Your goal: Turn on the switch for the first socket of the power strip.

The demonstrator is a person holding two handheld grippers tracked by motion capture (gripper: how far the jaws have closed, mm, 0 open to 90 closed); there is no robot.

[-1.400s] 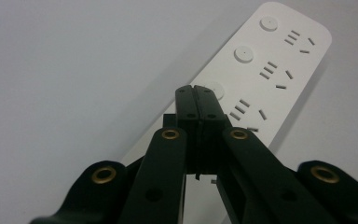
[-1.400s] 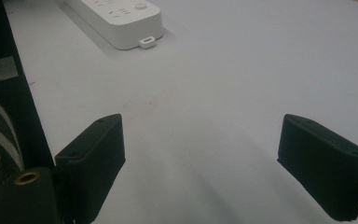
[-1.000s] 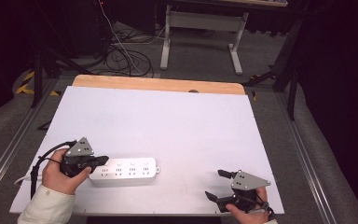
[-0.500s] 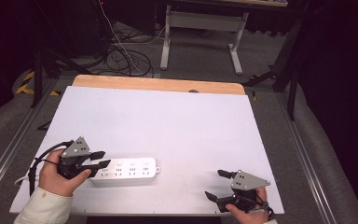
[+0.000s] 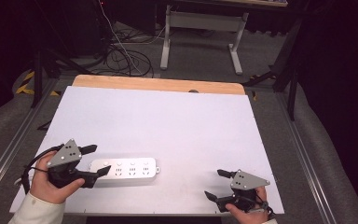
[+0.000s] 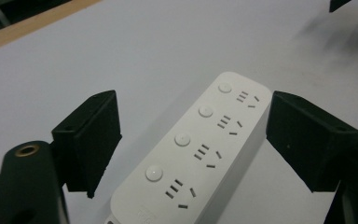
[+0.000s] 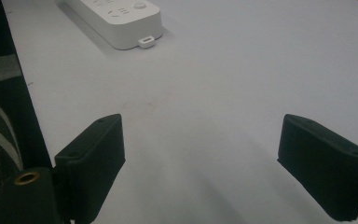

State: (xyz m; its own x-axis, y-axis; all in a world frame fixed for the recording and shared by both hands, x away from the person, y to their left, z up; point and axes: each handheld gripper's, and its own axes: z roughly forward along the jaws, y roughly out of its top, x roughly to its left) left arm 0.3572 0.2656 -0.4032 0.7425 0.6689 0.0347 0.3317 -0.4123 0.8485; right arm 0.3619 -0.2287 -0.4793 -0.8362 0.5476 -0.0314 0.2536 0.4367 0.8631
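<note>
The left hand-held gripper (image 5: 95,161) sits in the lower left of the high view, held in the person's left hand (image 5: 51,179). Its two black jaws have just been opening and now stand spread wide. The left end of the white power strip (image 5: 123,169) lies between them, but the pads do not press on it. In the left gripper view there is a gap on each side between the strip and the jaws.

The right hand-held gripper (image 5: 215,184) is in the lower right of the high view, held in the person's right hand (image 5: 247,212). Its jaws are spread wide too, with nothing between them but bare tabletop. It is well apart from the power strip.

Now the things, big to small. The white tabletop (image 5: 168,121) takes up the middle of the high view, with a wooden edge (image 5: 158,85) along its far side. The power strip lies flat on it in the lower left part, long side running left to right. In the left gripper view the strip has four round buttons (image 6: 182,139) in a row, each next to a set of small plug holes (image 6: 205,156). In the right gripper view the strip's end shows at the top left, with a small tab (image 7: 148,41) sticking out.
</note>
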